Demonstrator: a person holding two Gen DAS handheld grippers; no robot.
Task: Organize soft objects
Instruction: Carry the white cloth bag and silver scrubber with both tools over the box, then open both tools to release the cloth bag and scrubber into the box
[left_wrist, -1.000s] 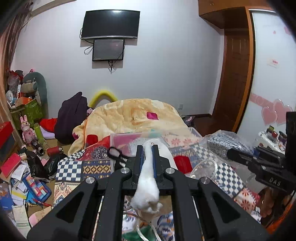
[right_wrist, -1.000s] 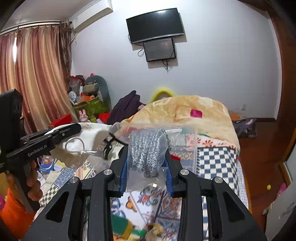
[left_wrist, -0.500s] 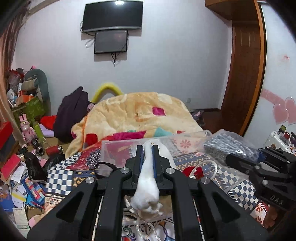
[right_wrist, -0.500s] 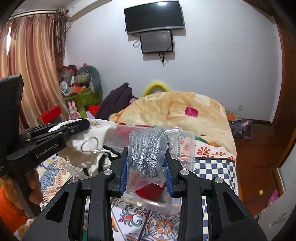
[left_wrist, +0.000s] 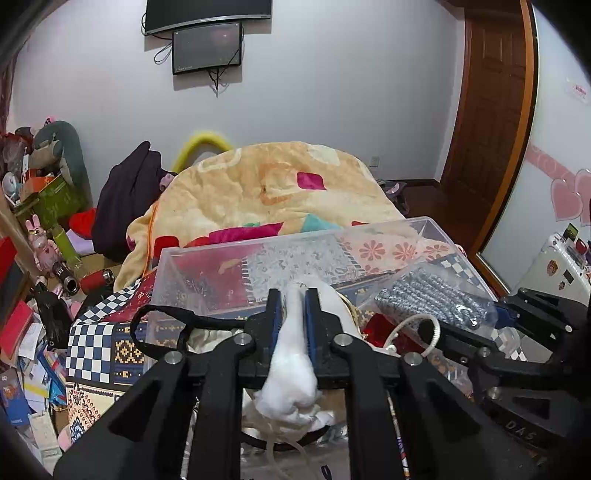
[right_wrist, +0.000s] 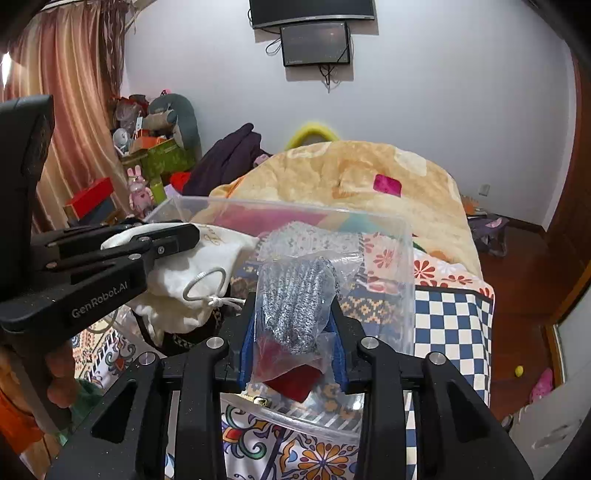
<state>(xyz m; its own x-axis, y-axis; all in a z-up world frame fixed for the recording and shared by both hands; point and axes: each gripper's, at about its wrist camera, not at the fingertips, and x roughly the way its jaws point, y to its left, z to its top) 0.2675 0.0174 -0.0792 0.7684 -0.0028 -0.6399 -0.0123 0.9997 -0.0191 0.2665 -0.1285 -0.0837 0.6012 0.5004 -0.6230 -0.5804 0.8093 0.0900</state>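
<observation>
My left gripper (left_wrist: 293, 295) is shut on a white drawstring cloth pouch (left_wrist: 291, 365), holding it over the near part of a clear plastic bin (left_wrist: 229, 254). The pouch also shows in the right wrist view (right_wrist: 192, 280), under the left gripper (right_wrist: 166, 236). My right gripper (right_wrist: 293, 314) is shut on a clear bag of grey knitted fabric (right_wrist: 295, 295), held over the bin (right_wrist: 402, 258). That bag shows in the left wrist view (left_wrist: 428, 299) at the right. A red soft item (right_wrist: 291, 376) lies in the bin below it.
The bin stands on a patterned patchwork bedcover (right_wrist: 447, 314). A yellow-orange blanket (left_wrist: 280, 184) is heaped behind it. A dark garment (left_wrist: 125, 199) and piled toys and boxes (left_wrist: 44, 192) are at the left. A wooden door (left_wrist: 487, 122) is at the right.
Both grippers have moved forward and down toward the clear bin, carrying the pouch and the bag; the bin now fills the middle of both views. Both grips are unchanged.
</observation>
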